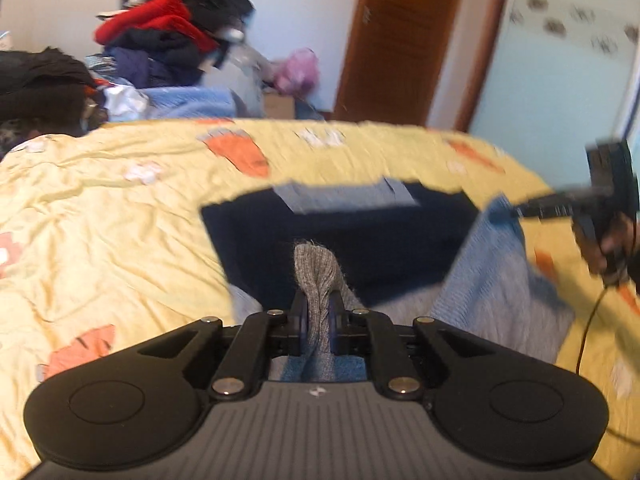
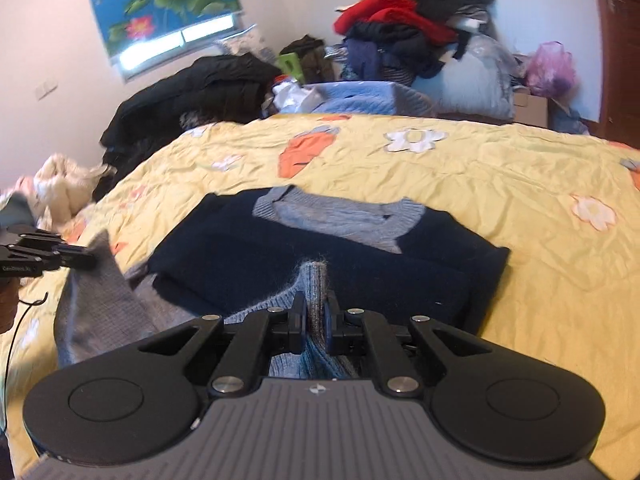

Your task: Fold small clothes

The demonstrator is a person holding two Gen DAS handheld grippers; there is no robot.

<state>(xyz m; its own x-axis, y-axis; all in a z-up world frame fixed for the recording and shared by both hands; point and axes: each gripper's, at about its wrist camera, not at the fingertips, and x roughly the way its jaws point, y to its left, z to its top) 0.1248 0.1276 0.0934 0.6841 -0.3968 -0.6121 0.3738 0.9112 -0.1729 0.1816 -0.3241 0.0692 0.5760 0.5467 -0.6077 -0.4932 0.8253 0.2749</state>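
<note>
On crinkled yellow quilt: both grippers' jaws pinch ribbed grey-blue hem of fuzzy navy sweater.

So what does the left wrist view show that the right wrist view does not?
Only the left wrist view: the brown door. Only the right wrist view: the lotus picture above a bright window. Both share the yellow bedspread, the navy and grey sweater with each tongs shut on its hem, and the pile of clothes.
</note>
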